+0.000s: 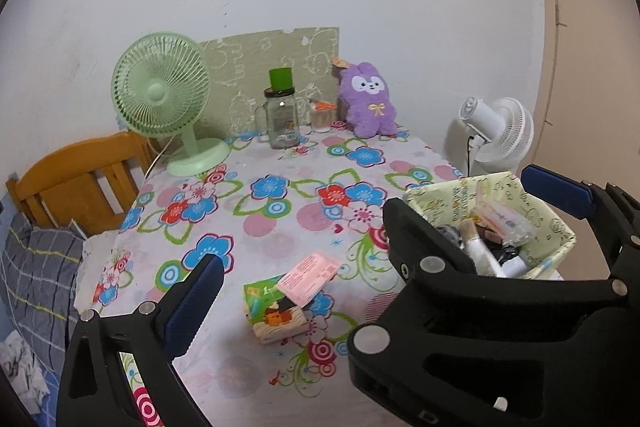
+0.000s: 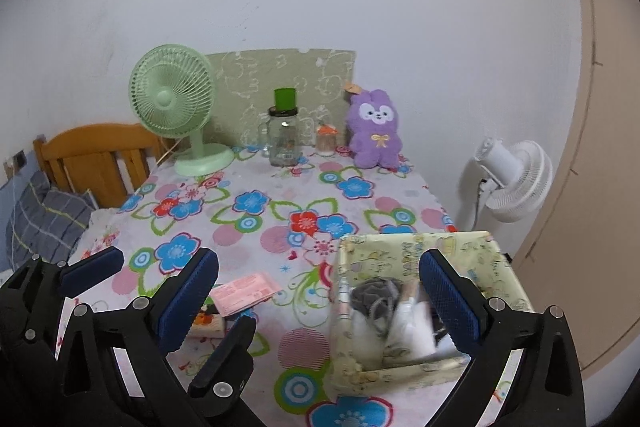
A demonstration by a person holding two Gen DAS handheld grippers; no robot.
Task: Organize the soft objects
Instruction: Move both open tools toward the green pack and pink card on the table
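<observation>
Plush is what I am after: the purple rabbit toy [image 2: 374, 129] sits upright at the far edge of the table [image 2: 256, 227], leaning by the wall, just right of a small jar [image 2: 327, 141] and a glass mug [image 2: 283, 137]. Near me on the right stands the patterned storage box [image 2: 416, 255], already holding a jumble of items. A tissue pack [image 1: 276, 311] with a pink card [image 1: 310, 277] on it lies in the near middle.

Both tools are empty. My right gripper [image 2: 316, 303] has its jaws spread fully wide, nothing between the pads, straddling the box's near corner in view. My left gripper [image 1: 394, 233] is likewise wide open and holds nothing.

I judge the rabbit light, squashy and non-slip; it will deform under the pads, so I would pinch it across the fat belly rather than an ear, and keep clear of the glassware beside it.
</observation>
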